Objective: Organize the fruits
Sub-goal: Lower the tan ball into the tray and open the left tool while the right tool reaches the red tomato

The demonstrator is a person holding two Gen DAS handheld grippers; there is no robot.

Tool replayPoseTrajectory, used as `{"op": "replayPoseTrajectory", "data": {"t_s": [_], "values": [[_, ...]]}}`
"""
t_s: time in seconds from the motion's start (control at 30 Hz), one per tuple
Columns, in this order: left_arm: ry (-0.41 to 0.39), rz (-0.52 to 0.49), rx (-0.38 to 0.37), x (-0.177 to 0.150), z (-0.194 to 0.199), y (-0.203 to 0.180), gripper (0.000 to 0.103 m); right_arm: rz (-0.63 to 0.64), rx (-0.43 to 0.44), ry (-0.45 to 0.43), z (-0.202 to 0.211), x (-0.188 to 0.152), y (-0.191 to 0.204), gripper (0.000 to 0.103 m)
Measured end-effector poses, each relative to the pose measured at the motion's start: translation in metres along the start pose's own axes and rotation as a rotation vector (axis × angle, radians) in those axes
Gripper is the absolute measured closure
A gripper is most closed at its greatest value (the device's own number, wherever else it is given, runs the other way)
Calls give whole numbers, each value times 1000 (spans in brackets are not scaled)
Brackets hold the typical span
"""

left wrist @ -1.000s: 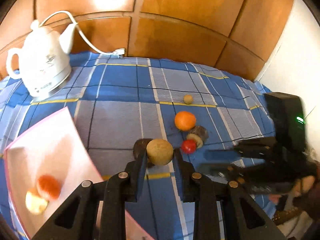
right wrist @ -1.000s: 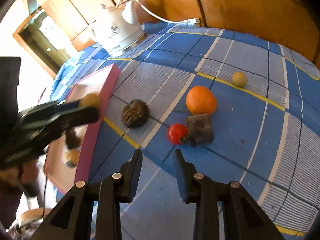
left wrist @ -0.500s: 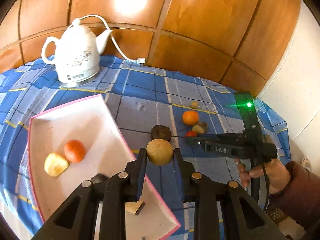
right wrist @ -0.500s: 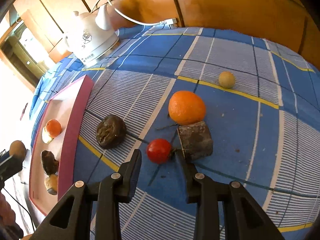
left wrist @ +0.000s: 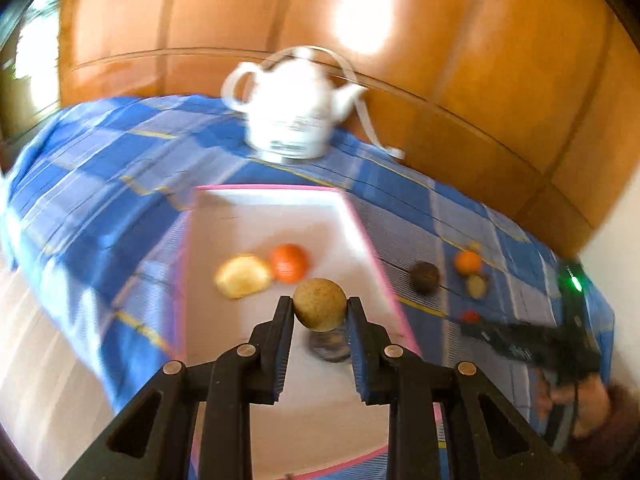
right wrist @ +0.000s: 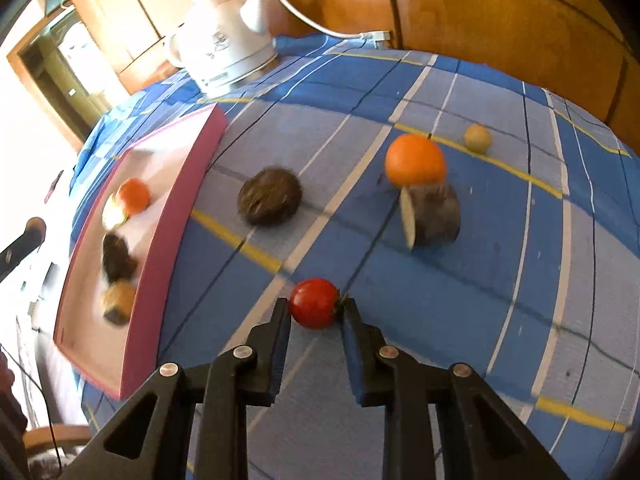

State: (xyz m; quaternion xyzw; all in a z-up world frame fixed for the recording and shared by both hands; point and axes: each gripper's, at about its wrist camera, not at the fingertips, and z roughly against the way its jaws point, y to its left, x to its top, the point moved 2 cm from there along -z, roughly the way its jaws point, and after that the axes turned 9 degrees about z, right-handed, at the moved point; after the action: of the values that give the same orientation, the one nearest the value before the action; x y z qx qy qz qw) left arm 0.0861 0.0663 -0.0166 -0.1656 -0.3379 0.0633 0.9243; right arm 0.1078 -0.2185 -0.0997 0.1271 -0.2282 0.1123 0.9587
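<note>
Black fingers of the left gripper (left wrist: 320, 312) clamp a round tan fruit (left wrist: 319, 309), pinched at both sides and held above the near part of the pink-edged tray (left wrist: 362, 232); a dark blurred piece (left wrist: 329, 343) lies on the tray floor right below it. Farther in on the tray, a yellow fruit (left wrist: 243, 276) and a small orange one (left wrist: 289, 263) sit touching each other. In the right wrist view the right gripper (right wrist: 315, 312) has its jaws parted around a red tomato (right wrist: 314, 303) that rests on the blue checked cloth (right wrist: 500, 320); the pads stand at the tomato's two sides, and whether they press it I cannot tell. Beyond the tomato, a cut dark chunk with a pale face (right wrist: 430, 216) lies against an orange (right wrist: 415, 159), and a dark wrinkled fruit (right wrist: 269, 195) sits apart to the left, near the tray's pink wall (right wrist: 172, 220). A small tan ball (right wrist: 477, 138) lies past the orange. At the far edge of the cloth a white kettle (right wrist: 222, 50) stands with its cord trailing toward the wooden panels (right wrist: 500, 12)
</note>
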Motion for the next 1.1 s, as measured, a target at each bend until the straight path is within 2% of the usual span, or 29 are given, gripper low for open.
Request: {"op": "replayPoseTrajectory", "data": {"t_s": [0.1, 0.17, 0.53, 0.77, 0.8, 0.9, 1.1], "values": [[-9, 74, 64, -2, 3, 29, 76, 6, -5, -7, 3, -9, 3, 78], [-3, 85, 93, -4, 0, 39, 76, 5, -8, -10, 4, -11, 2, 78], [-32, -52, 202, -18, -23, 21, 76, 21, -38, -9, 5, -13, 6, 78], [-50, -70, 243, -14, -34, 16, 75, 29, -49, -6, 5, -13, 7, 78], [-59, -72, 253, -13, -33, 15, 74, 30, -49, -6, 5, -13, 7, 78], [-92, -68, 265, -12, -28, 13, 54, 28, -49, -6, 5, -12, 8, 78], [-162, -70, 255, -5, -3, 4, 52, 27, -52, -9, 4, -13, 8, 78]]}}
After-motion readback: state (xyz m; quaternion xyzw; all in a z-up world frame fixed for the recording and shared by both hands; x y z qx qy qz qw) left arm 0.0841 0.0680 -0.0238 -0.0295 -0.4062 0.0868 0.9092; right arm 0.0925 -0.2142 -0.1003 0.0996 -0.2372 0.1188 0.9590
